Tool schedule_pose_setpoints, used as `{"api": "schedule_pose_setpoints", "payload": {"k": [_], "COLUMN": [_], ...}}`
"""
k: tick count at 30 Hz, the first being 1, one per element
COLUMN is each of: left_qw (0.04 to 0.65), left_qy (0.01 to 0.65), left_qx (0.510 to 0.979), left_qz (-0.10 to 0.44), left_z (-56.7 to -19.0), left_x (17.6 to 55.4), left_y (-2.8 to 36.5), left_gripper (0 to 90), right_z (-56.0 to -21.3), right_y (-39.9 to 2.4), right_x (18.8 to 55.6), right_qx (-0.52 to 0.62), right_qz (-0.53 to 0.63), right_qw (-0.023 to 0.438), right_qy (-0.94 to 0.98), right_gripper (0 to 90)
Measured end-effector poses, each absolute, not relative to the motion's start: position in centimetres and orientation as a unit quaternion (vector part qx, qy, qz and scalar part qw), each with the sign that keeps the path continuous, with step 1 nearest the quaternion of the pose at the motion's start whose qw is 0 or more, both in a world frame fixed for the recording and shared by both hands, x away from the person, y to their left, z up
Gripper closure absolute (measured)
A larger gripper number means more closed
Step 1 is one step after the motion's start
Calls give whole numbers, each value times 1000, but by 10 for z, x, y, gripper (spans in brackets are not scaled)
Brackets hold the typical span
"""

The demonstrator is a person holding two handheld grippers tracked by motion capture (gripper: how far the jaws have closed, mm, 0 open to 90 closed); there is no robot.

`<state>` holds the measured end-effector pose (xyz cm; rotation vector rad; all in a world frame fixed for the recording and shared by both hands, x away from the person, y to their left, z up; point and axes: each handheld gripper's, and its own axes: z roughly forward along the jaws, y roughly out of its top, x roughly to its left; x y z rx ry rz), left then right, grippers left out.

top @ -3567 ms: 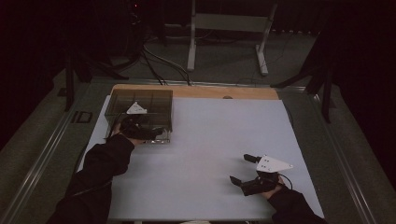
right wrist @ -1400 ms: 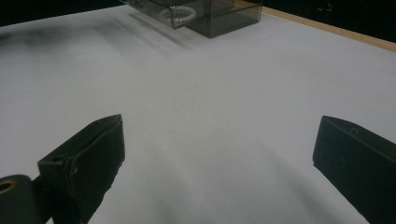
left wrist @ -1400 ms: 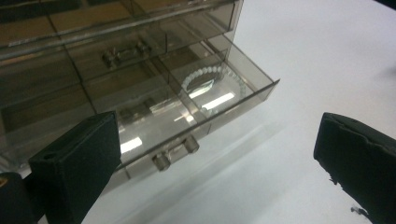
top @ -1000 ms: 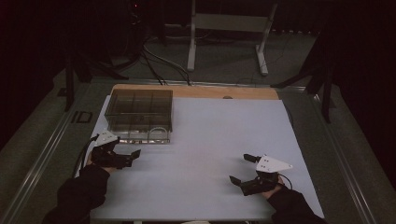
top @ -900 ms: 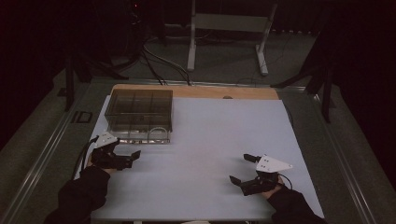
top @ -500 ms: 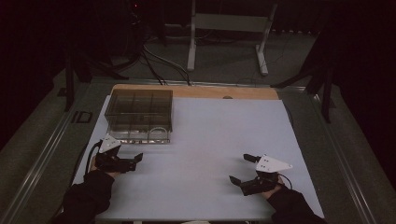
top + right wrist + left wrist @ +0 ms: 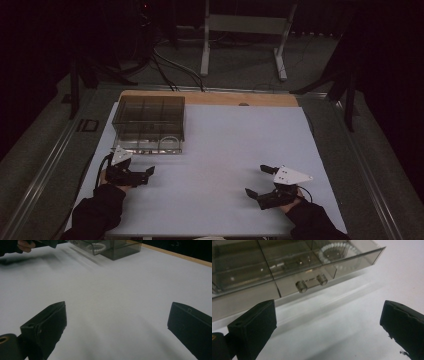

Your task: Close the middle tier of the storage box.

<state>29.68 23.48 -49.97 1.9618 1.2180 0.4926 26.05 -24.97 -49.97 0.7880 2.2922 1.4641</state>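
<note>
A smoked clear plastic box (image 7: 149,120) with several compartments stands at the table's far left. Through its lid a white bead ring (image 7: 338,250) lies in a front compartment; a clasp with two round knobs (image 7: 312,282) sits on its front wall. My left gripper (image 7: 142,172) rests on the table just in front of the box, apart from it. Its jaws stand wide open around nothing in the left gripper view (image 7: 327,322). My right gripper (image 7: 257,181) lies near the front right, open and empty (image 7: 117,325). The box (image 7: 112,246) lies far off there.
The white tabletop (image 7: 230,145) has a wooden strip (image 7: 240,98) along its far edge. Beyond it stand a metal stand's legs (image 7: 240,45) and cables on the dark floor. The person's other hand (image 7: 25,245) shows at the upper left of the right gripper view.
The left gripper has drawn back from the box front to the table and drifted a little right and nearer in the last second. The right gripper has stayed still.
</note>
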Motion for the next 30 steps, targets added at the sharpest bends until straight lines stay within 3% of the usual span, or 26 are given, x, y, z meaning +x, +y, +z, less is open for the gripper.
{"api": "schedule_pose_setpoints", "payload": {"k": [10,14,17,22,23,24,30], "left_qw": [366,363,368,368,365,362,355], "left_qy": [488,493,491,490,488,489,487], "left_qx": [764,760,757,757,758,757,759], "left_qz": [209,221,223,227,232,238,247], "left_z": [-503,-502,-503,-503,-503,-502,-503], "left_x": [297,297,295,295,294,294,294], "left_y": [238,240,242,243,242,242,241], "left_gripper": [24,63,165,204,235,325,443], "right_z": [-500,-500,-500,-500,-500,-500,-500], "right_y": [-250,-250,-249,-249,-250,-249,-249], "right_x": [261,261,261,261,261,261,261], "right_qx": [275,275,274,274,274,274,272], "right_qz": [509,509,509,510,510,510,508], "right_qw": [155,155,155,156,156,156,157], "right_qy": [801,800,801,801,801,800,802], "right_gripper": [22,22,22,22,22,22,22]}}
